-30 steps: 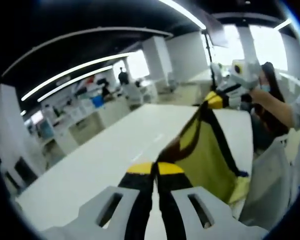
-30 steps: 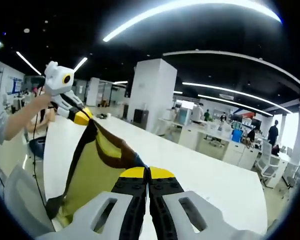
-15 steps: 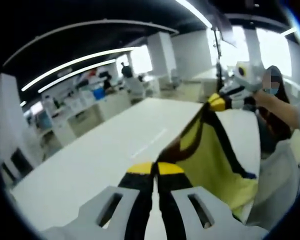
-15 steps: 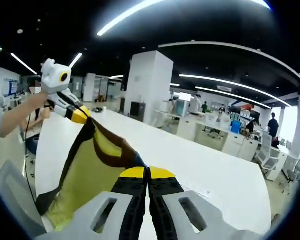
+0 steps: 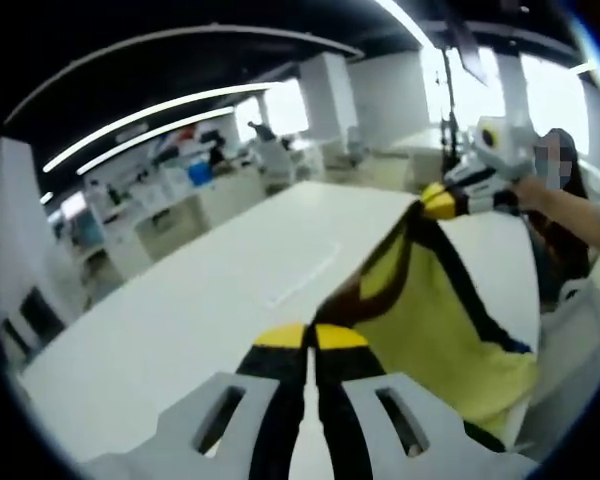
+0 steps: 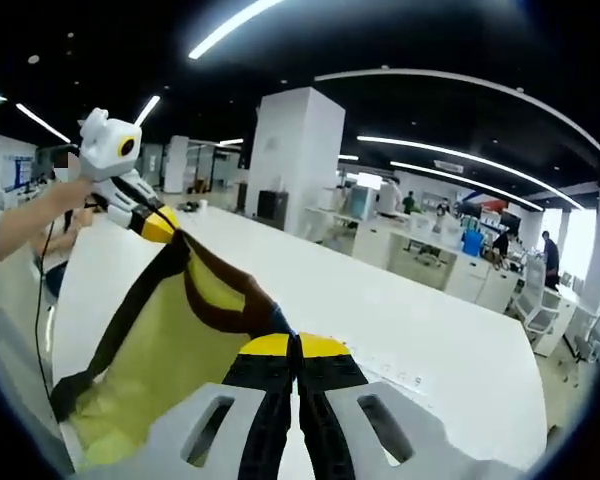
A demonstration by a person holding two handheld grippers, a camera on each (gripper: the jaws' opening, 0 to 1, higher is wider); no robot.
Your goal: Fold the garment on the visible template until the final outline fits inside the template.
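A long white tabletop [image 5: 210,300] stretches away under both sets of tongs, in an open office with white columns and strip lights overhead. A faint rectangular outline [image 5: 302,281] is marked on its surface in the left gripper view.

Above the tabletop hangs the yellow-green fabric garment with dark brown and black trim [image 5: 420,310], stretched in the air between the two tongs. Its top edge runs taut from one to the other, and the body sags down from that edge; the lower hem, with a spot of blue at one corner, hangs near the tabletop's near edge. In the right gripper view the same garment [image 6: 160,350] slopes down to the left.

The left tongs [image 5: 310,337], yellow-tipped with black jaws, are pressed together on one upper corner of the garment. The right tongs [image 6: 294,347] are likewise clamped on the other upper corner. A person's hand [image 5: 533,188] holds the right tongs.
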